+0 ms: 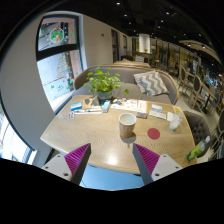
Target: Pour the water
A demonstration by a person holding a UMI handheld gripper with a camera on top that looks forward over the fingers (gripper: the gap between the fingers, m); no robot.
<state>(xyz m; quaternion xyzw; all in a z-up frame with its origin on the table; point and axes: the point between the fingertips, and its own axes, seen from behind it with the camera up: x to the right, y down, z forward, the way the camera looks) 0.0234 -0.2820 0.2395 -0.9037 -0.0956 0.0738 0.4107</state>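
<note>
Gripper (pixel 111 163) sits low in the frame, above the near edge of the table (pixel 85 130). Its two fingers are spread wide, with a broad gap between the magenta pads (pixel 76 156); nothing is held and nothing touches either pad.

Cup (pixel 127 125): stands upright on the table near the centre of the frame, beyond the fingers and slightly right of the gap's midline, well apart from both tips. It is a tall paper-style cup, tan body with a pale rim, tapering toward the base. Long axis vertical, mouth facing up. Contents cannot be seen.

Table: light wood, smooth top, roughly rectangular, set at an angle so one corner points toward the fingers.

Red disc (pixel 154 132): flat, round, lying on the table just right of the cup, not touching it.

Plant (pixel 103 84): leafy green, in a pot at the far side of the table, upper centre-left of the frame.

Papers (pixel 88 108): flat sheets or booklets beside the plant's base, far left part of the tabletop. More small items lie at the table's right end; too small to identify.

Sofa (pixel 150 84): grey, curved back, behind the table, with a striped cushion.

Poster (pixel 54 35): on the wall panel, upper left of the frame.
</note>
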